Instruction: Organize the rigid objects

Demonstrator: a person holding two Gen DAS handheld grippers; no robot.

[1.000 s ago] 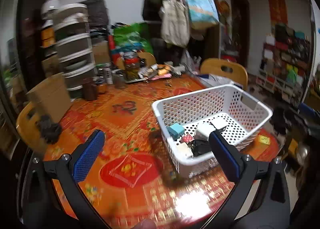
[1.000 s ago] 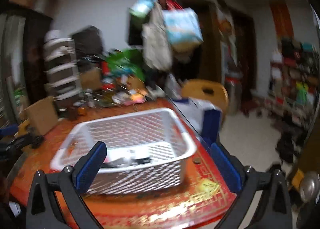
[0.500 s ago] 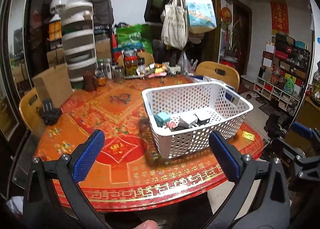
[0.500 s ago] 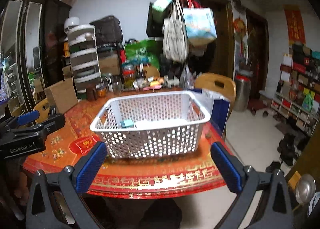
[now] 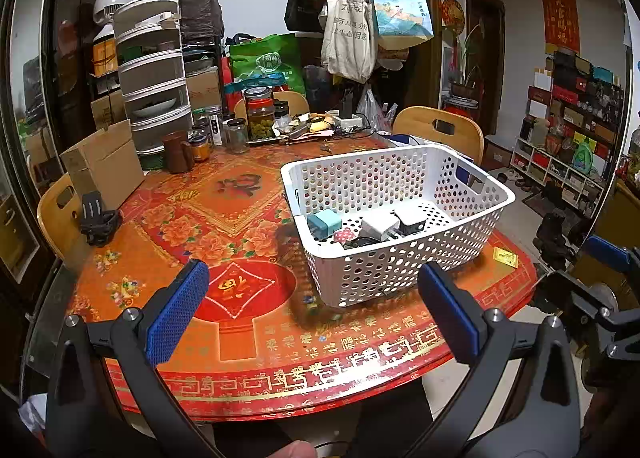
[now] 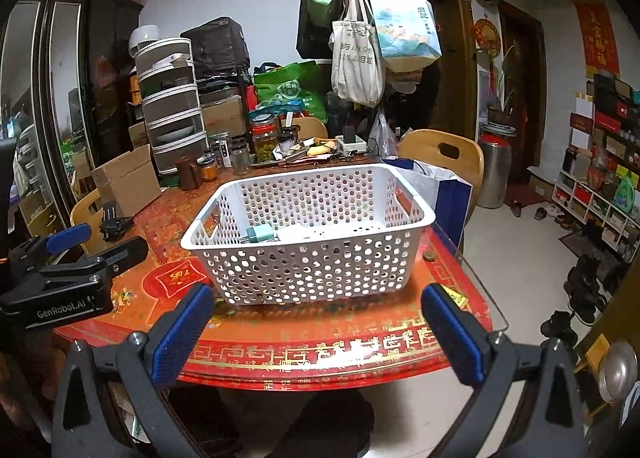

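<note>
A white perforated basket point(image 5: 404, 270) stands on the red patterned table point(image 5: 248, 322), right of centre; it also shows in the right wrist view point(image 6: 312, 274). Inside lie a teal plug block point(image 5: 324, 222), white chargers point(image 5: 382, 226) and a small red patterned item point(image 5: 343, 236). My left gripper point(image 5: 312, 322) is open and empty, held back over the table's near edge. My right gripper point(image 6: 316, 332) is open and empty, in front of the basket at the table's edge. The left gripper also shows at the left of the right wrist view point(image 6: 60, 274).
A black clip point(image 5: 98, 217) and a cardboard box point(image 5: 104, 165) lie at the table's left. Jars point(image 5: 260, 113), a brown jug point(image 5: 178, 151) and stacked drawers point(image 5: 154, 85) crowd the far side. A yellow slip point(image 5: 505, 256) lies right of the basket. Wooden chairs point(image 5: 440, 129) surround the table.
Both grippers have drawn back and up from the basket to the table's near edge. Both stay open and empty. The basket and its contents have not moved.
</note>
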